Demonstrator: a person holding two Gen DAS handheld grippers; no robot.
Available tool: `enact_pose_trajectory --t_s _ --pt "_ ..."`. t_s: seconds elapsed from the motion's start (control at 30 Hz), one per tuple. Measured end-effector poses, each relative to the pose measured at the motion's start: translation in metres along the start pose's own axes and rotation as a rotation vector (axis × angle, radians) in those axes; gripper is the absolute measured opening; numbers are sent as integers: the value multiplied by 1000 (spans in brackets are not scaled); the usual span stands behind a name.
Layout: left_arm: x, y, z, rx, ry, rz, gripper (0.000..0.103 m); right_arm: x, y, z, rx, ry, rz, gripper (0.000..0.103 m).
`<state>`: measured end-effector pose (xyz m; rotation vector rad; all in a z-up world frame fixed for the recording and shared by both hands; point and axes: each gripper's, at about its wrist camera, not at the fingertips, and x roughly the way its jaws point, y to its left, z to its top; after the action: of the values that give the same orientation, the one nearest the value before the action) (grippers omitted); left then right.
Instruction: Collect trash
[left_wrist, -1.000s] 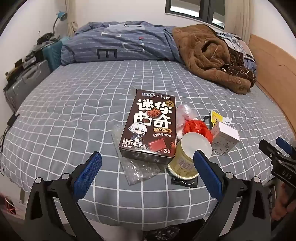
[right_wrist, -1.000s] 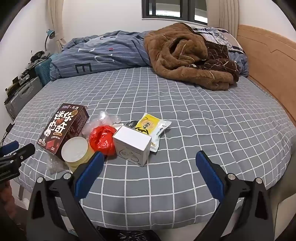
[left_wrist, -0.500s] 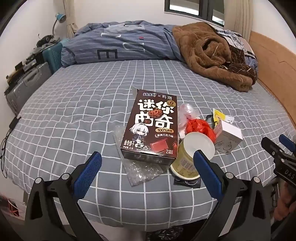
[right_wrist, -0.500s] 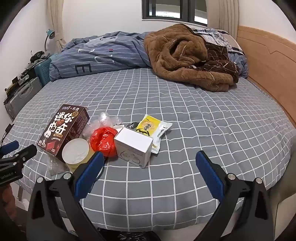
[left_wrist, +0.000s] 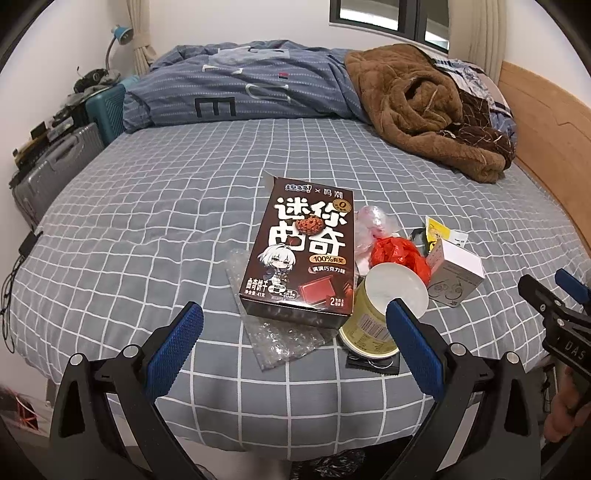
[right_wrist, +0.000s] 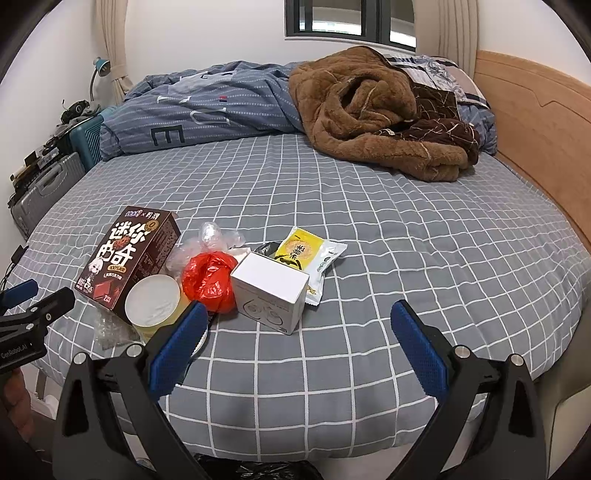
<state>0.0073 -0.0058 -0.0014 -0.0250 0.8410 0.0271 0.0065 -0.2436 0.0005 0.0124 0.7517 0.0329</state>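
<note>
A pile of trash lies near the front edge of the bed: a brown cookie box (left_wrist: 303, 254) (right_wrist: 129, 254), a yellow cup with a white lid (left_wrist: 380, 314) (right_wrist: 153, 304), a red plastic bag (left_wrist: 400, 253) (right_wrist: 208, 278), a small white box (left_wrist: 456, 275) (right_wrist: 271, 291), a yellow snack packet (right_wrist: 308, 254), and clear bubble wrap (left_wrist: 280, 339). My left gripper (left_wrist: 291, 350) is open and empty, just in front of the cookie box and cup. My right gripper (right_wrist: 295, 347) is open and empty, in front of the white box.
The bed has a grey checked sheet (right_wrist: 369, 221). A brown blanket (right_wrist: 369, 110) and a blue duvet (left_wrist: 240, 85) lie at the far side. A wooden headboard (right_wrist: 535, 129) is on the right. Suitcases (left_wrist: 55, 162) stand to the left. A black bag (right_wrist: 255, 469) lies below the bed edge.
Both grippers have drifted slightly; the trash pile sits a little lower and closer in both views. Both stay open and empty.
</note>
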Motion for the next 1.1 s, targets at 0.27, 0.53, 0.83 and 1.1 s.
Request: enact_pose_trajectory --t_s 0.27,0.53,0.83,1.1 --pt "0 1 0 -3 -6 5 97 1 1 -1 12 5 16 96" --pt "2 -1 0 -9 10 -15 97 2 1 0 9 6 17 96" --pt "3 -4 -1 -10 8 -13 97 2 -1 3 15 7 18 96" --pt "3 -4 0 -10 9 -11 97 3 -1 3 13 8 17 96"
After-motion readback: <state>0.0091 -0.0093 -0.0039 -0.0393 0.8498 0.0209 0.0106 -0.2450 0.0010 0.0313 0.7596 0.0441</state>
